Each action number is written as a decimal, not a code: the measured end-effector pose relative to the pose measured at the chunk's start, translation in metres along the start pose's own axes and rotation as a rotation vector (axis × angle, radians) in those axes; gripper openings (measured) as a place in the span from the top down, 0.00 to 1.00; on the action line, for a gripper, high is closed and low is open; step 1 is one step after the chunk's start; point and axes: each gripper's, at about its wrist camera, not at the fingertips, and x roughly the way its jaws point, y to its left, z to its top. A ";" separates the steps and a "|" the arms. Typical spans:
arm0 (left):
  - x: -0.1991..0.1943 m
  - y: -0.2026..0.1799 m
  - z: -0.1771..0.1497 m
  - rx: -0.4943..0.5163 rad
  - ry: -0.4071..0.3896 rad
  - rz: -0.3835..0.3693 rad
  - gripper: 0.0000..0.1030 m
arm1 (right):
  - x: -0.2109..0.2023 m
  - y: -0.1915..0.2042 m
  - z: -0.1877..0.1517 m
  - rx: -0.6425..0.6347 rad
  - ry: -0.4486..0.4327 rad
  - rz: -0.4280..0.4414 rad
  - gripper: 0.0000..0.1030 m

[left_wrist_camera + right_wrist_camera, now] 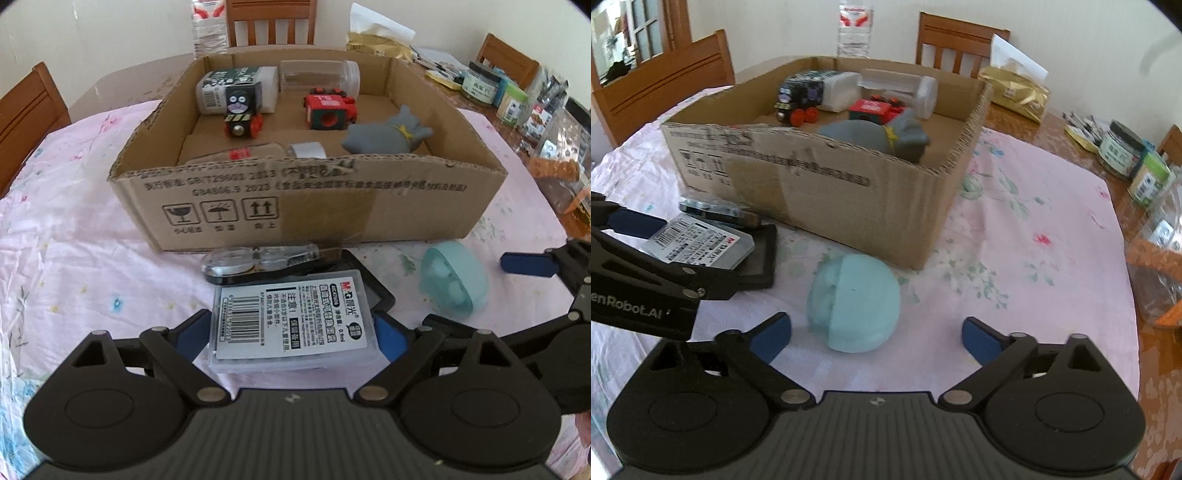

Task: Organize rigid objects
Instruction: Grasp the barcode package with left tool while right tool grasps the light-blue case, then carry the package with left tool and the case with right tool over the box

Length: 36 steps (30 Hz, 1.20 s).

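Pink floral cloth (1034, 229), thin and creased, covers the table under your tongs, with wooden chairs (665, 85) behind and jars and packets crowding the bare edge far to your right. Ahead of both tongs stands a low cardboard box (332, 206) with torn corrugated rims; it already holds two toy trains, plastic jars and a grey rubbery figure (380, 136). Between its near wall and your tongs runs only a narrow strip of cloth; the widest open cloth lies ahead and to the right of your right tong.

Your left gripper (291, 332) stands spread around a flat clear plastic case (291, 321) with a barcode label. The blue pads (391, 338) sit close against its long sides, but you cannot tell whether they press it. The case lies on a black frame (376, 291), and a clear tape dispenser (258, 258) lies just beyond, against the box.

Your right gripper (877, 336) is spread wide and holds nothing. A smooth, rounded pale-teal container (855, 302) sits just ahead between its pads, nearer the left pad, touching neither.
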 end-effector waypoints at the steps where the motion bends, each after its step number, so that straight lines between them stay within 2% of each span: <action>1: 0.001 0.002 0.001 -0.005 0.000 -0.004 0.12 | -0.001 0.002 0.001 -0.007 -0.002 0.009 0.12; 10: 0.000 0.012 -0.003 -0.006 -0.013 -0.045 0.11 | -0.002 0.001 0.007 -0.050 -0.020 0.060 0.38; 22: 0.003 0.010 0.001 -0.009 -0.029 -0.020 0.11 | 0.001 -0.001 0.013 -0.030 -0.008 0.049 0.41; 30: 0.004 0.021 -0.003 -0.034 -0.019 -0.080 0.11 | 0.001 -0.001 0.014 -0.036 -0.004 0.052 0.40; 36: 0.003 0.024 -0.004 -0.016 -0.031 -0.106 0.12 | 0.002 -0.001 0.015 -0.039 -0.004 0.054 0.40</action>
